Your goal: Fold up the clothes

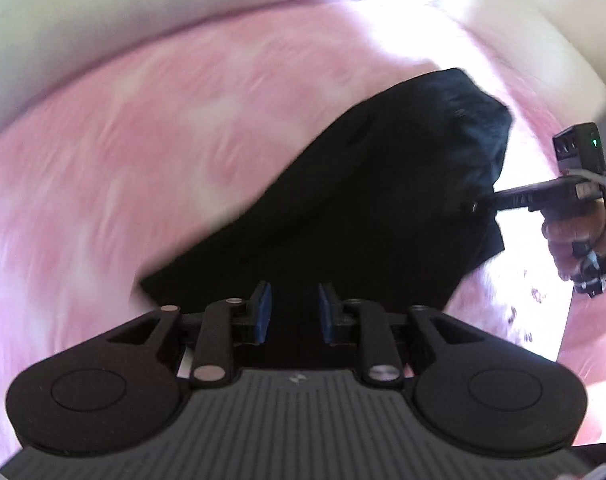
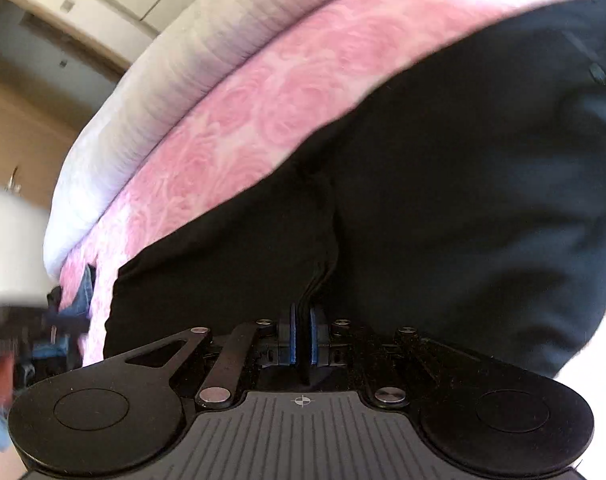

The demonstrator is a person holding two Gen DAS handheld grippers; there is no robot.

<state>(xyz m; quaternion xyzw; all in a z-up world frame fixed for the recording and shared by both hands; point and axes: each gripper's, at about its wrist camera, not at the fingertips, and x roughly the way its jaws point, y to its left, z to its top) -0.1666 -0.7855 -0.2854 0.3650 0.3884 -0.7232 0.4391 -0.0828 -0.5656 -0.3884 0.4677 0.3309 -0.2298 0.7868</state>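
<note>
My right tool [image 2: 302, 332] pinches an edge of the black garment [image 1: 383, 184] over the pink bedspread [image 1: 143, 140], keeping it taut, while my left tool [image 1: 291, 308] stands released.

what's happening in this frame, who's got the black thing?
A person is folding a black garment on a pink rose-print bedcover. The right gripper is shut on a bunched edge of the fabric. The left gripper is open at the garment's near edge, with nothing between its pads. The left view is motion-blurred. No finished fold is visible yet.
</note>
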